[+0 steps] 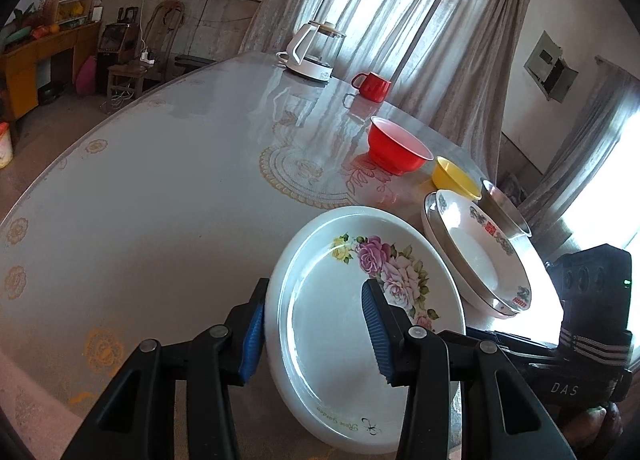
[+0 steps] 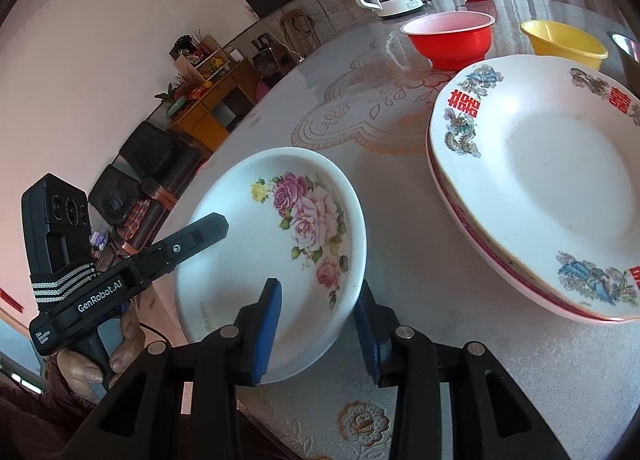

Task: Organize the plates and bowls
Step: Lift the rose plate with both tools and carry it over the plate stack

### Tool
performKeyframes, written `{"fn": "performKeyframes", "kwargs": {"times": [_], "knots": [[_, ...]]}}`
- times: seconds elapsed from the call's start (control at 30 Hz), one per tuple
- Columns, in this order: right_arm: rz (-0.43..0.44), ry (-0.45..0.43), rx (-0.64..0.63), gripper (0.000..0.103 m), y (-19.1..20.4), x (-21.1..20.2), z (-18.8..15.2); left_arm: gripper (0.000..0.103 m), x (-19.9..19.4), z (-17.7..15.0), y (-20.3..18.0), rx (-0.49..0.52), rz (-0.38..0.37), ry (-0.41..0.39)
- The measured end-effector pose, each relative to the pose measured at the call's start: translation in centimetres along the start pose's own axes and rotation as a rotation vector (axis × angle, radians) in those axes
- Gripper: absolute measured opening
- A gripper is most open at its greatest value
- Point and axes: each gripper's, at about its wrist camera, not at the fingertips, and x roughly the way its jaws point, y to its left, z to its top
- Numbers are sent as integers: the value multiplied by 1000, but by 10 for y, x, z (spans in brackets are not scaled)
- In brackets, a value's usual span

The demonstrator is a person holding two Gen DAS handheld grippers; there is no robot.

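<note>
1. Both jaws pinch the rose plate [image 2: 276, 256]: our left gripper [image 1: 316, 334] straddles its left rim, our right gripper [image 2: 318, 326] its near-right rim, tilted above the surface [image 1: 160, 200].
2. We judge that uneven pull could slip it, or knock the stacked plates [image 2: 540, 188].
3. Only the left view shows the steel bowl [image 1: 502, 214] plainly; only the right view shows the left gripper's holding hand [image 2: 100, 360].

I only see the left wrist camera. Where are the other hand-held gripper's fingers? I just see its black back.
Observer: The right hand-held gripper straddles the rose plate rim, with one pad inside and one outside.
Operator: What's under the plate with red letters?
Observer: Under that plate with red letters lies another plate, red-rimmed.
Operator: Who holds my gripper?
Observer: A hand wraps the handle of the left hand-held gripper.
</note>
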Motion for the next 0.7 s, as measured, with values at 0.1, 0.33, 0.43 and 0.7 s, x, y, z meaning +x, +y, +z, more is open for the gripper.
{"fn": "performKeyframes", "kwargs": {"times": [0.1,0.33,0.43,0.7], "knots": [[16,-29,18,37,-2,-8,2,45,-2,3,-3,-1,-17,-16],[21,-89,47,37,-9,-28,7,45,0,14,-20,26,-66,-31],[15,-116,67,37,-13,-39,7,45,0,21,-32,47,-96,-41],[-17,-222,126,37,-29,-74,10,45,12,42,-79,138,-160,-49]]}}
